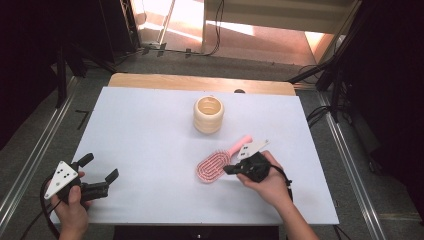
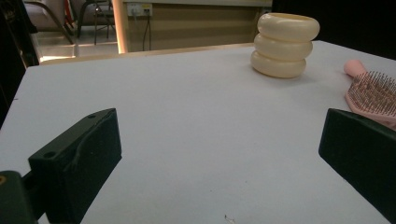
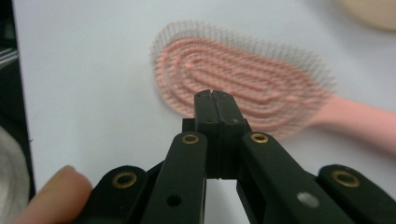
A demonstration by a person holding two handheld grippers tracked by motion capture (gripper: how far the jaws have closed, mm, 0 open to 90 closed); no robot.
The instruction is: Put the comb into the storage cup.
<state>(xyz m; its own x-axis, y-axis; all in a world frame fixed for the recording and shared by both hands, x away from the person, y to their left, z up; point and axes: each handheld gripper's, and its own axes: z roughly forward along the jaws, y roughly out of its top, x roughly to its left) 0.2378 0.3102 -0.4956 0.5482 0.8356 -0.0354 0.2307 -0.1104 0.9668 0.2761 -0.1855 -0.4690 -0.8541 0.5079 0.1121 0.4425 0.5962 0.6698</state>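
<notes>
No lettering, label, brand or number can be read on the pink hairbrush, the cream ribbed cup or the white table; the dark dots on the left gripper's grey plate seem to be plain holes, though the view is small

On the white table there was one pink hairbrush, lying bristles up, and one cream holder made of three stacked rings, open at the top. Two hands came in from the near edge, and each carried one black two-jaw tool, so there were two in all: the left gripper and the right gripper. Each one bore a single grey three-cornered plate.
</notes>
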